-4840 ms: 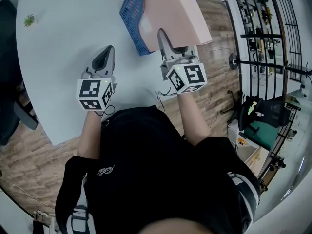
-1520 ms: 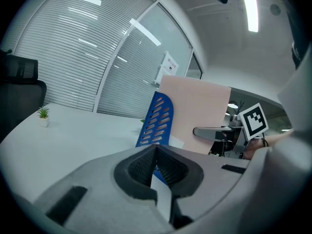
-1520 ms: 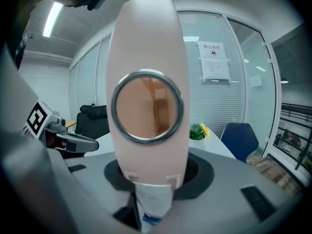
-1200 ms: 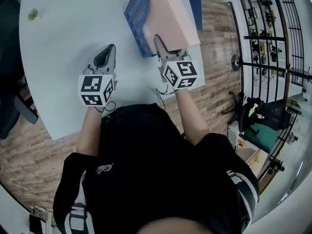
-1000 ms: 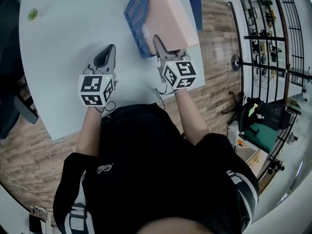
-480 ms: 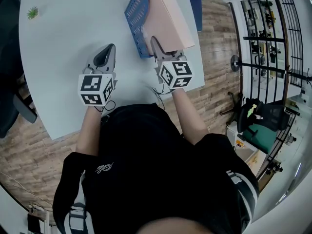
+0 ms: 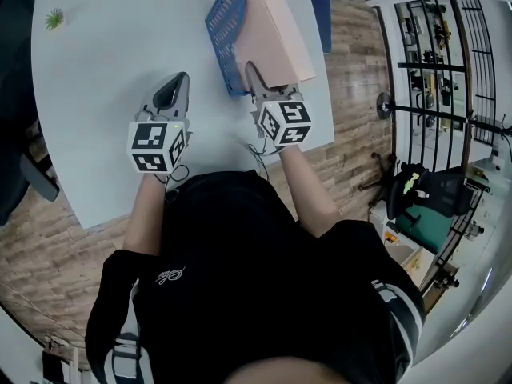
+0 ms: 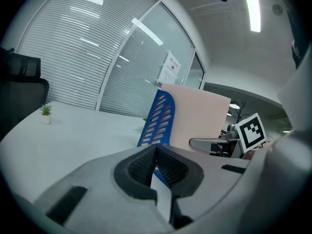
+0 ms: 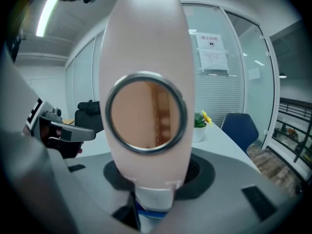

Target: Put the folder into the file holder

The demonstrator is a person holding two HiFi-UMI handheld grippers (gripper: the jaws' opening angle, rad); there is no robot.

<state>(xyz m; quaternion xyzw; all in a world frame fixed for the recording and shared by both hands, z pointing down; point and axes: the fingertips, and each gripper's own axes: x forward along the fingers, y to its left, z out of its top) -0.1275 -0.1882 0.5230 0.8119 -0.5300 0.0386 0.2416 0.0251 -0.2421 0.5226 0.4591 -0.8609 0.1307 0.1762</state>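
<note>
A pink folder stands on edge, leaning right, against the right side of the blue perforated file holder on the white table. I cannot tell whether its lower edge sits inside the holder. My right gripper is shut on the folder's near spine; in the right gripper view the spine with its metal ring hole fills the space between the jaws. My left gripper rests on the table left of the holder, shut and empty. The left gripper view shows the holder and the folder ahead.
A small potted plant stands at the table's far left. A pot with a yellow flower and a blue chair lie beyond the folder. A black chair is at the left. The table's right edge runs close to the right gripper.
The folder has swung left and more upright against the file holder, and the right gripper has shifted slightly left with it. The left gripper has stayed put.
</note>
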